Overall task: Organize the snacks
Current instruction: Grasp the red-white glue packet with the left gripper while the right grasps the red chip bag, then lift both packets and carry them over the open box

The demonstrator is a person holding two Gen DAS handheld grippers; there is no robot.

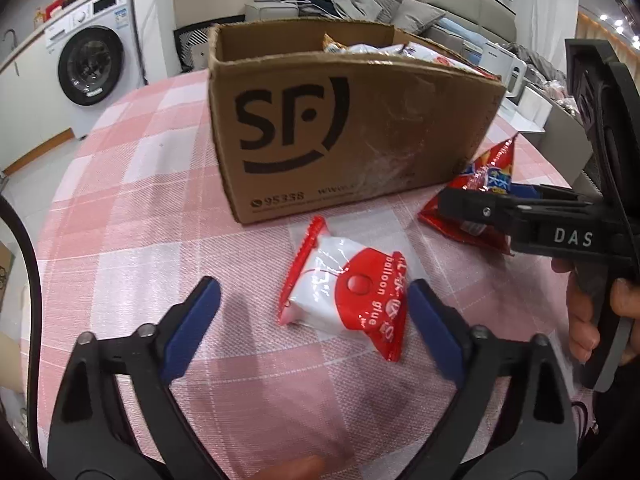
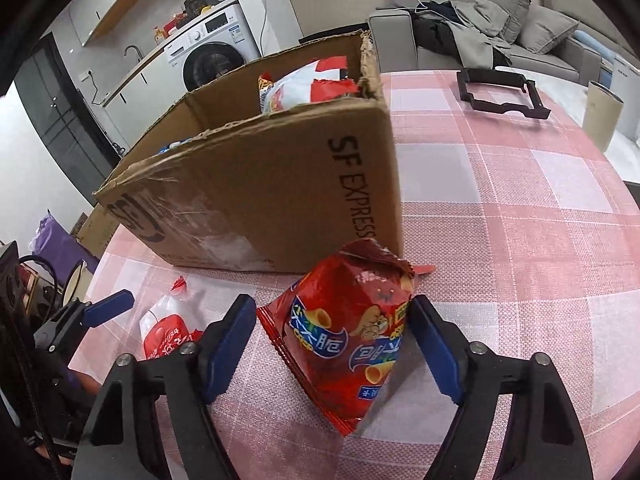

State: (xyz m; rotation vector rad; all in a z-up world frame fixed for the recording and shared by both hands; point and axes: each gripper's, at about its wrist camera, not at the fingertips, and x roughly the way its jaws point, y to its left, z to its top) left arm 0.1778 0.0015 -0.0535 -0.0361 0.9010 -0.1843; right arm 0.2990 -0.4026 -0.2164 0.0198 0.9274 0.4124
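A white and red snack packet [image 1: 340, 296] lies on the pink checked tablecloth [image 1: 140, 160], in front of an open cardboard box [image 1: 360, 120] that holds several snack packs. My left gripper [image 1: 312, 286] is open and straddles the packet: its right pad is at the packet's edge and its left pad stands well clear. A red chip bag [image 2: 344, 340] rests beside the box's corner [image 2: 260, 184]. Around it my right gripper [image 2: 332, 304] stands open, with the right pad against the bag and a small gap at the left pad. A hand [image 1: 584, 320] holds the right gripper.
On the far side of the table lie a black frame [image 2: 504, 92] and a cardboard tube [image 2: 602, 116]. A washing machine [image 1: 92, 68] and a grey sofa [image 2: 520, 20] stand beyond the table. Bare cloth spreads to the right of the box [image 2: 520, 240].
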